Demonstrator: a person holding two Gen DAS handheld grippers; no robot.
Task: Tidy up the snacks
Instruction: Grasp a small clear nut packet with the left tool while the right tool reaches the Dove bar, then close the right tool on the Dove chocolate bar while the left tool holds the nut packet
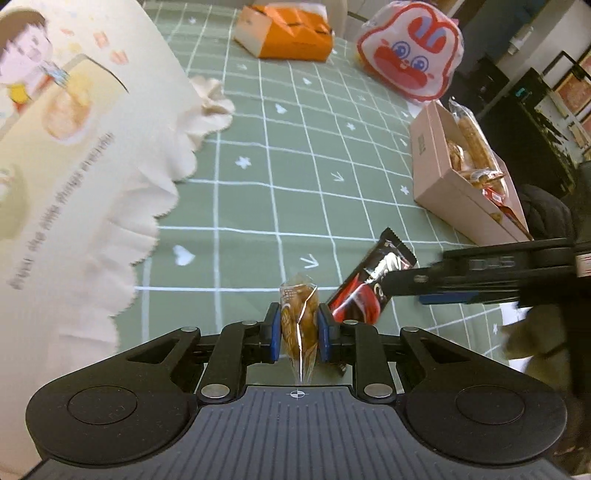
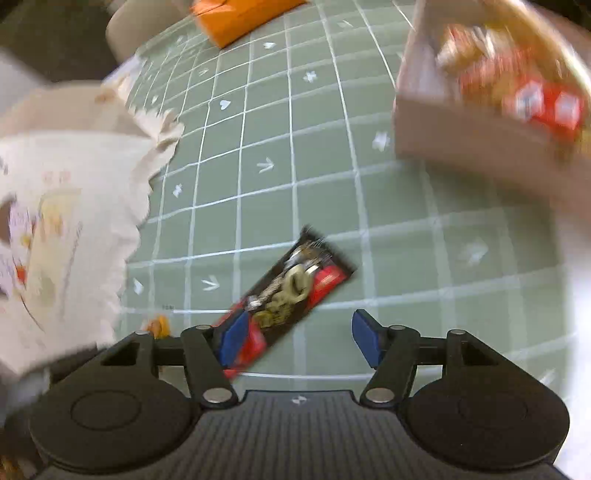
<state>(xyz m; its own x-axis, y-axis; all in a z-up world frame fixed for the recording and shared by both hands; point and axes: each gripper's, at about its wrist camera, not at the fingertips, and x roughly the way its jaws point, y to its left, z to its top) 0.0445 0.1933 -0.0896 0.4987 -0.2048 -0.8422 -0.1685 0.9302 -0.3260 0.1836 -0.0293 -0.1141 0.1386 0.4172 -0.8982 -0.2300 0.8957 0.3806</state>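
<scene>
My left gripper (image 1: 298, 328) is shut on a small brown pastry in a clear wrapper (image 1: 295, 314), held upright between the blue pads above the green checked tablecloth (image 1: 277, 166). A red and black snack bar (image 1: 369, 284) lies flat on the cloth just right of it. In the right wrist view my right gripper (image 2: 300, 336) stands open low over that bar (image 2: 295, 284); the bar's near end passes under the left pad, and nothing is clamped. One black finger (image 1: 406, 282) of the right gripper reaches in over the bar. The right wrist view is blurred.
An open pink box (image 1: 443, 177) holding several wrapped snacks stands at the right, also in the right wrist view (image 2: 461, 136). A large cream bag with a cartoon print (image 1: 74, 166) fills the left. An orange pack (image 1: 291, 33) and a rabbit-face bag (image 1: 410, 55) lie at the far end.
</scene>
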